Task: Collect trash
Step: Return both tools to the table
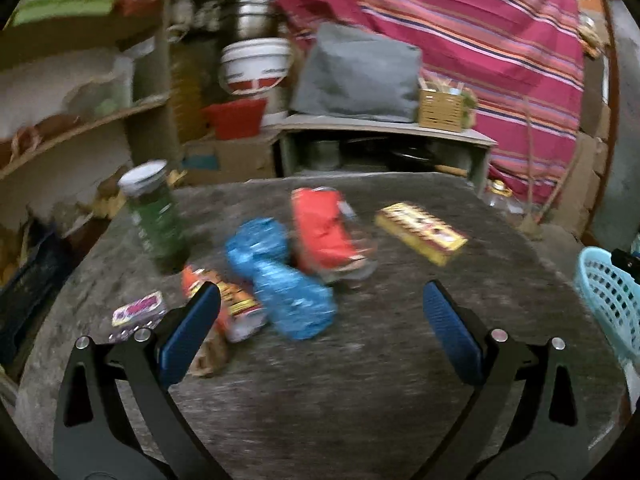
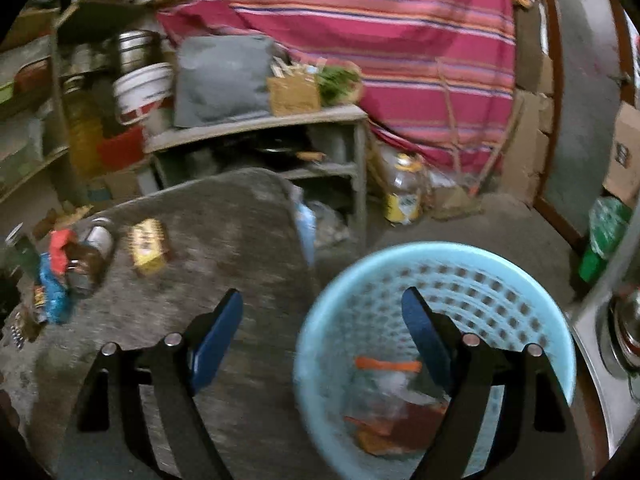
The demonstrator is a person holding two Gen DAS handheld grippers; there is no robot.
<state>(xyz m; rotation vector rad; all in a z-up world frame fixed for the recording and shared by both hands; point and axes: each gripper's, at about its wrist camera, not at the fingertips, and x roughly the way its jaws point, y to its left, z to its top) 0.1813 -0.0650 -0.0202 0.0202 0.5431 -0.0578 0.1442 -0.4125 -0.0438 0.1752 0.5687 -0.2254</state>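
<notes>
Trash lies on the grey table (image 1: 320, 400): a blue crumpled wrapper (image 1: 280, 276), a red packet (image 1: 324, 232) over a brown jar, a yellow box (image 1: 420, 232), an orange wrapper (image 1: 224, 300), a small purple packet (image 1: 138, 314) and an upright green jar (image 1: 156, 216). My left gripper (image 1: 320, 308) is open just short of the blue wrapper, holding nothing. My right gripper (image 2: 322, 312) is open over the near rim of the light-blue basket (image 2: 320, 340), empty. Wrappers (image 2: 392, 412) lie inside the basket. The yellow box (image 2: 148, 246) and the red packet (image 2: 60, 246) show far left.
Wooden shelves (image 1: 80, 128) with pots and buckets stand at the left. A low grey bench (image 1: 380, 128) with a cushion and a small crate sits behind the table, before a striped cloth (image 1: 460, 40). The basket (image 1: 608, 300) is at the table's right edge. An oil bottle (image 2: 404, 188) stands on the floor.
</notes>
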